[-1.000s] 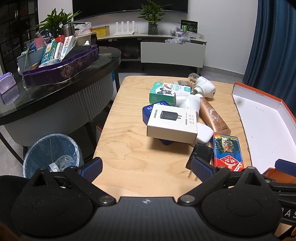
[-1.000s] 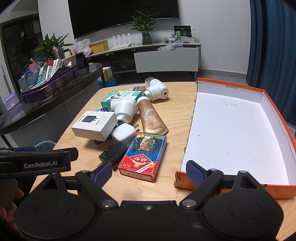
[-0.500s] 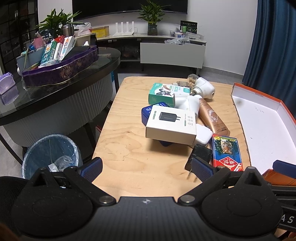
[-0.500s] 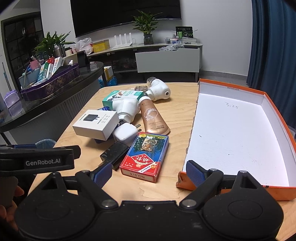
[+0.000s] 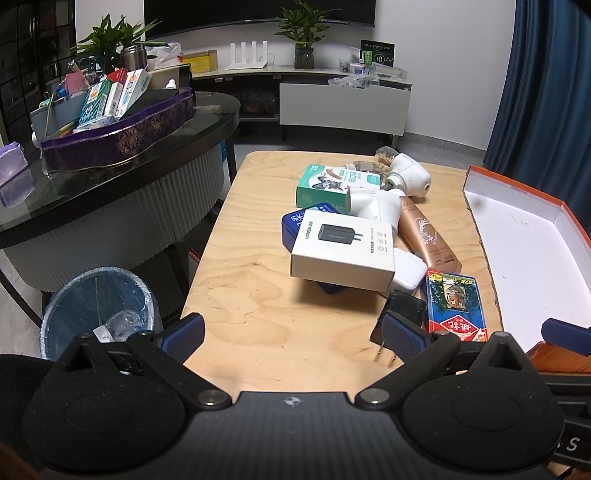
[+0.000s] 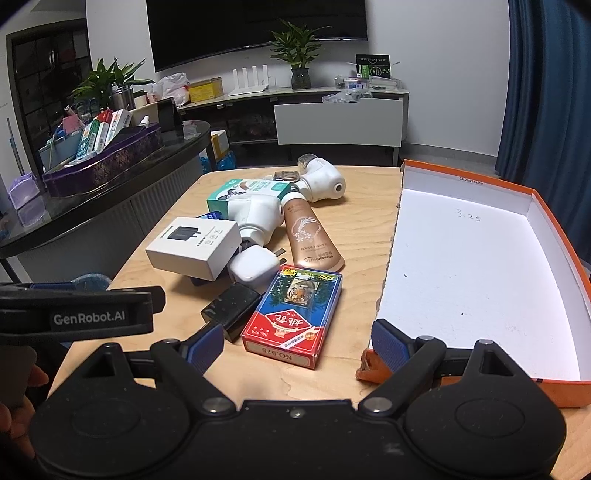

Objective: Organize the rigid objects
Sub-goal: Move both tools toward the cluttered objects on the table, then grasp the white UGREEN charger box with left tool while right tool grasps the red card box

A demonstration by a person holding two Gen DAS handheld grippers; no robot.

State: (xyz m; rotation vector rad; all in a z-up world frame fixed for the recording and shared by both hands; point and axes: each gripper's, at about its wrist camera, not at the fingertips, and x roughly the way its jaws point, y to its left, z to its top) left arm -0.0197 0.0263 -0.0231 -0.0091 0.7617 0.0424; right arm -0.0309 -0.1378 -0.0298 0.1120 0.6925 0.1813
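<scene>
left claw (image 5: 291,334) apart, empty | right claw (image 6: 297,345) apart, empty | card box (image 6: 293,315) ahead, black charger (image 6: 231,310) touching it

On my left I see a blue-lined waste bin (image 5: 98,306) on the floor beside the wooden table (image 5: 258,295). Behind it a dark glass counter (image 5: 110,177) carries a purple tray (image 5: 122,136) of cartons. 2 potted plants (image 6: 295,51) stand further back, under a wall TV (image 6: 255,29).

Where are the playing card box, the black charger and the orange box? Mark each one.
playing card box (image 6: 293,315), right wrist view, on its printed top face.
black charger (image 6: 232,308), right wrist view, on its top face.
orange box (image 6: 461,280), right wrist view, on its bare white floor.
</scene>
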